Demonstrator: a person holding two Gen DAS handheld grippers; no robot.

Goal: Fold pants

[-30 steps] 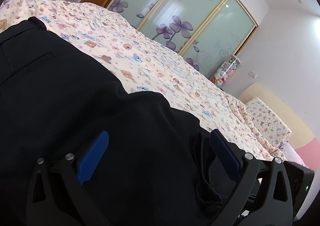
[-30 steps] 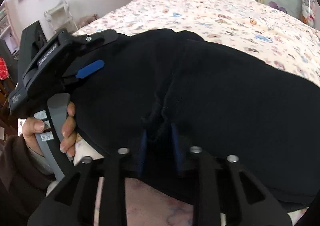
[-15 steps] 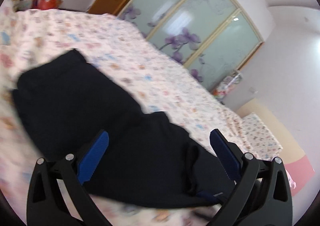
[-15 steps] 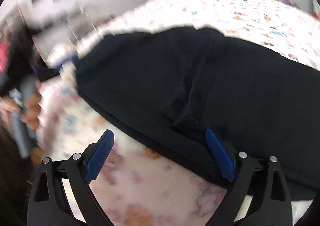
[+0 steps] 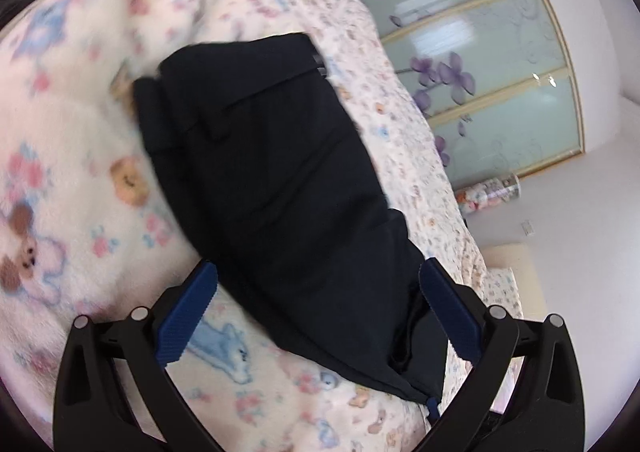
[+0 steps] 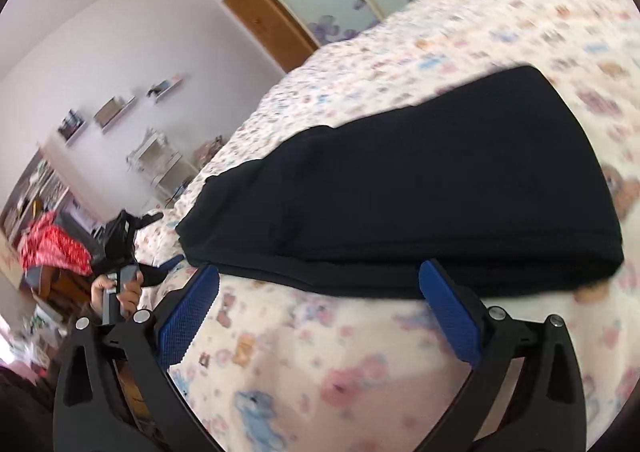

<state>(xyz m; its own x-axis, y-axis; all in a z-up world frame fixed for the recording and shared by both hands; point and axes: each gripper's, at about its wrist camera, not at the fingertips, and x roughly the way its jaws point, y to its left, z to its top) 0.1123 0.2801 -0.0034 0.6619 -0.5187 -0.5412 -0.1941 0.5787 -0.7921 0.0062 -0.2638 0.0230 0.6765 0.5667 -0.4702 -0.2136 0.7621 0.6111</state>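
A pair of black, soft-fabric pants is seen lying folded into a long, layered bundle on a bed covered by a pale blanket printed with small animals and flowers. In the left wrist view the bundle is laid diagonally, with a waistband seam and a pocket flap shown at its far, upper end and a loose hem at the near end. In the right wrist view the same pants are stretched lengthwise, several stacked layers being visible along the near edge and a rounded fold at the right end. The fabric is laid flat and fairly smooth.
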